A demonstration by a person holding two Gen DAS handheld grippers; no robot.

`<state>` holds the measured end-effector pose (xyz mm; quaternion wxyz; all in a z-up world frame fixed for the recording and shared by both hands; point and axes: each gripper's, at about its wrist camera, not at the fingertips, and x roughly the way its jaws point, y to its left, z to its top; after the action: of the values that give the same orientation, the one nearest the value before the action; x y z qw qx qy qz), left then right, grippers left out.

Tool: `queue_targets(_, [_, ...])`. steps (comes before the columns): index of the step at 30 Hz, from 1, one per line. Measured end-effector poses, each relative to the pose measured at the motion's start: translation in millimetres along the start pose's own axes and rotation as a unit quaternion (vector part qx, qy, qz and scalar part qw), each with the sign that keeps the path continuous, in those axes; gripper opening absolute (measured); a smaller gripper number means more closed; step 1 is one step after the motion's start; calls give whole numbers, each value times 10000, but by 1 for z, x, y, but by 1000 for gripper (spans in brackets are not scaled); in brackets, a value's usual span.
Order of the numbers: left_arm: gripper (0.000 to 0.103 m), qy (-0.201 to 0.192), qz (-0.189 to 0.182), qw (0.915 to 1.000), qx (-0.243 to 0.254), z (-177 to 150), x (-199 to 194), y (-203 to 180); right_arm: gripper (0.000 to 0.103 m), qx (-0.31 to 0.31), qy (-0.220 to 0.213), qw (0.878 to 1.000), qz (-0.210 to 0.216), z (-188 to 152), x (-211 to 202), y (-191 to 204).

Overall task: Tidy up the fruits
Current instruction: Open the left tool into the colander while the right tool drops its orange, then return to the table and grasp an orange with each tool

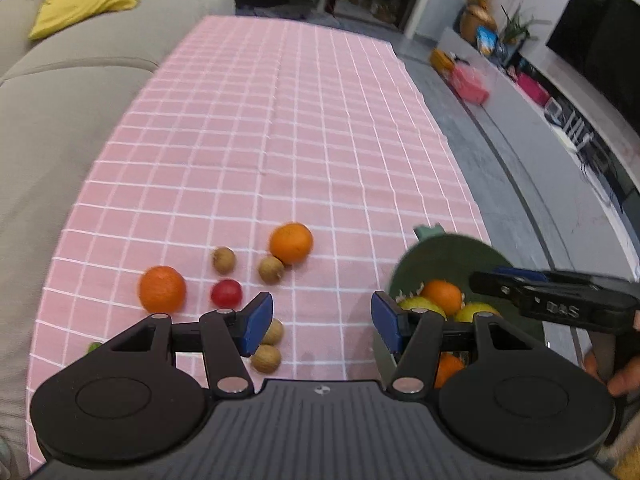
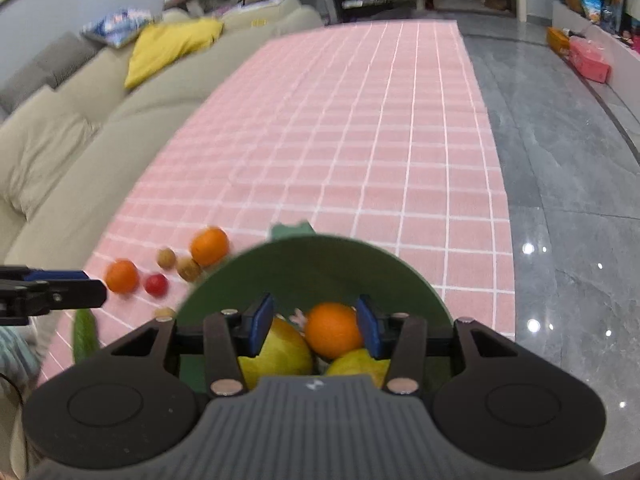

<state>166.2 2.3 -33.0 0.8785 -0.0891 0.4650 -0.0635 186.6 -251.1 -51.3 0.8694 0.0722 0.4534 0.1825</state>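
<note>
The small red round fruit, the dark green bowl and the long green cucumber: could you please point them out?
Small red round fruit (image 1: 226,293), left wrist view, its middle.
Dark green bowl (image 2: 304,264), right wrist view, inner wall.
Long green cucumber (image 2: 85,336), right wrist view, its mid-length.

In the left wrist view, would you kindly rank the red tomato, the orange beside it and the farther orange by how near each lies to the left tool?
1. Red tomato, just beyond the left tool's left finger.
2. Left orange, further left of the tomato.
3. Far orange, deeper on the pink cloth.
</note>
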Motion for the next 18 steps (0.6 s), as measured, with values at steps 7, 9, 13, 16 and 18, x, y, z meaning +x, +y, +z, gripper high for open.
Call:
queue_targets(7, [67,-685,-10,9976,123,-6,-36,17,55,-189,-595,9979,163,-6,-35,53])
queue_targets(9, [67,-782,152,9966,207,-11,-44,24,54,-316,-689,9969,202,-8,-39,71])
queue_targets(13, [64,-691,361,9968,182,-22,-49,44,54,-611,-755,9947,331,-13,-39,107])
queue_targets(16, [63,-683,623,9957,-52,-27,-48,61,54,-849,-772,9925,413,-19,-35,131])
queue_targets(18, [63,-667,746,9946,-257,-29,-48,73,54,-993,-728,9913,464,-22,-30,145])
